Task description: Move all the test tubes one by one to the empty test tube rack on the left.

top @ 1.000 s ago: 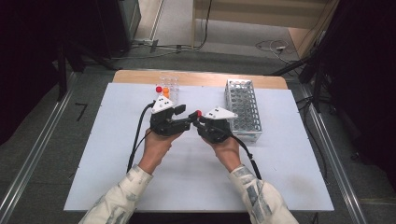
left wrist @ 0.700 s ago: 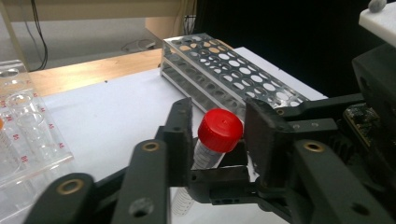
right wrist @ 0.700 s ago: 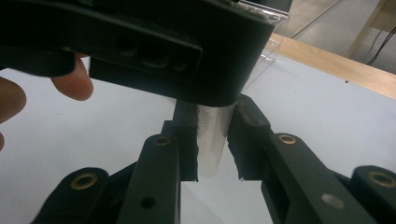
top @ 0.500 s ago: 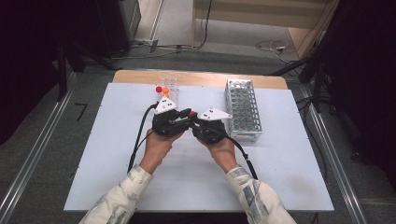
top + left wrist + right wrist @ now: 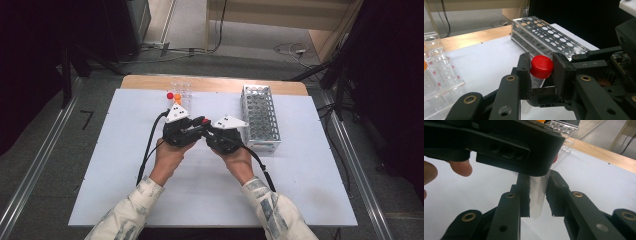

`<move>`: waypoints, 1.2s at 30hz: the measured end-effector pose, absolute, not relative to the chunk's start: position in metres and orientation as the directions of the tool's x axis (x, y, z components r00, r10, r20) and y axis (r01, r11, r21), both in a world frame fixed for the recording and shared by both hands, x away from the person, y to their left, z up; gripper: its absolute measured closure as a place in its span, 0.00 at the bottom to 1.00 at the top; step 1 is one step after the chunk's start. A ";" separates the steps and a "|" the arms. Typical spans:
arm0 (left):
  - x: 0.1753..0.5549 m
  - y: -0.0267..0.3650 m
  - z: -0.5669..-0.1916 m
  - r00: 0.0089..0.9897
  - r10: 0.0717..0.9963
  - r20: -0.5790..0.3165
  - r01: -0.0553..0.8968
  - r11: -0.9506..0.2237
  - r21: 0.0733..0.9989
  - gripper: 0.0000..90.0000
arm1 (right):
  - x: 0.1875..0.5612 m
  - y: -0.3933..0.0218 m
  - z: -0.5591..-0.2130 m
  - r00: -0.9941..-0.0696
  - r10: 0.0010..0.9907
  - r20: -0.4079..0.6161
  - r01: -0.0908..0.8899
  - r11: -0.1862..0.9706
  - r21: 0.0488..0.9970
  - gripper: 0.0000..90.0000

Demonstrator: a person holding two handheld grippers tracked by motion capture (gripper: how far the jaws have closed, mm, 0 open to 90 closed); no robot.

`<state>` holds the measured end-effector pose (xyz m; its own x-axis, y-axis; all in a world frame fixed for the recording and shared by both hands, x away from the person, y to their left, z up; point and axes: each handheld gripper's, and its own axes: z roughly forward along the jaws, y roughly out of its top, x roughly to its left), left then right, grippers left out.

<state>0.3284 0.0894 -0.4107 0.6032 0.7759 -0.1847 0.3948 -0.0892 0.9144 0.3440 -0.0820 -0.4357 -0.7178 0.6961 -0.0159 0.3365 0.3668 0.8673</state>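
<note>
On the white tabletop [image 5: 125, 180], the left gripper [image 5: 192, 131] and right gripper [image 5: 210, 131] meet at a red-capped tube [image 5: 204, 121]. A metal rack [image 5: 260, 117] stands just right; a clear rack [image 5: 181, 89] lies behind.

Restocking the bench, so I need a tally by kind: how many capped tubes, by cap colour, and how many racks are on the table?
Red-capped tubes: 2, one held between the grippers, one in the clear rack
Orange-capped tubes: 1
Clear rack: 1
Metal rack: 1
Total: 5
</note>
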 end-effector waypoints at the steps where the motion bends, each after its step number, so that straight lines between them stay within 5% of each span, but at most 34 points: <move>1: 0.328 0.090 -0.411 0.602 0.777 -0.184 0.394 -0.089 0.915 0.77 | 0.344 -0.082 -0.435 -0.720 0.694 -0.013 0.336 0.365 0.868 0.72; 4: 0.329 0.093 -0.409 0.596 0.780 -0.190 0.391 -0.076 0.917 0.77 | 0.345 -0.084 -0.434 -0.725 0.689 0.006 0.346 0.357 0.868 0.50; 8: 0.330 0.104 -0.406 0.573 0.796 -0.194 0.390 -0.056 0.919 0.77 | 0.343 -0.090 -0.430 -0.732 0.681 0.005 0.344 0.364 0.865 0.42; 24: 0.338 0.170 -0.377 0.414 0.887 -0.207 0.355 0.053 0.933 0.77 | 0.329 -0.149 -0.420 -0.694 0.720 0.008 0.369 0.347 0.862 0.39; 36: 0.361 0.176 -0.367 0.339 0.924 -0.178 0.324 0.063 0.944 0.77 | 0.327 -0.170 -0.425 -0.674 0.738 0.014 0.378 0.329 0.866 0.39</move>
